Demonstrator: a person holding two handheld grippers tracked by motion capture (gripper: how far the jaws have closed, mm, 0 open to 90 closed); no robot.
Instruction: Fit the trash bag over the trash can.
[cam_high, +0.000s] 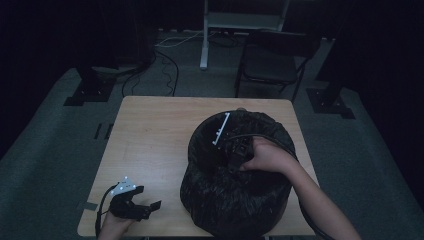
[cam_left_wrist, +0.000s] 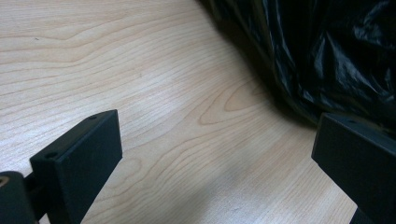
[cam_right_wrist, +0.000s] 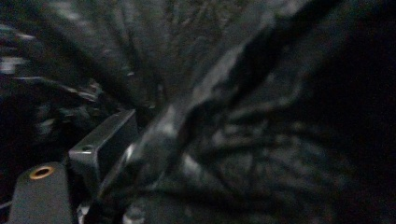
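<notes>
With the right claw (cam_high: 239, 150) sunk inside the black bag-lined bin (cam_high: 235, 200) on the table (cam_high: 150, 145), seemingly clamped on plastic film, the liner should be drawn gently while the left claw (cam_high: 145, 209), spread wide, waits beside.

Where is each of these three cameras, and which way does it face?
High view: above the person's side, facing forward and down on the table and black bag; both forearms show, the right hand in the bag.
Left gripper view: on the left hand-held gripper, facing over the tabletop; its open jaws show.
Right gripper view: on the right hand-held gripper, inside the bag; one jaw shows against crumpled plastic.
Shared: the black bag is seen in both the high and left gripper views.
</notes>
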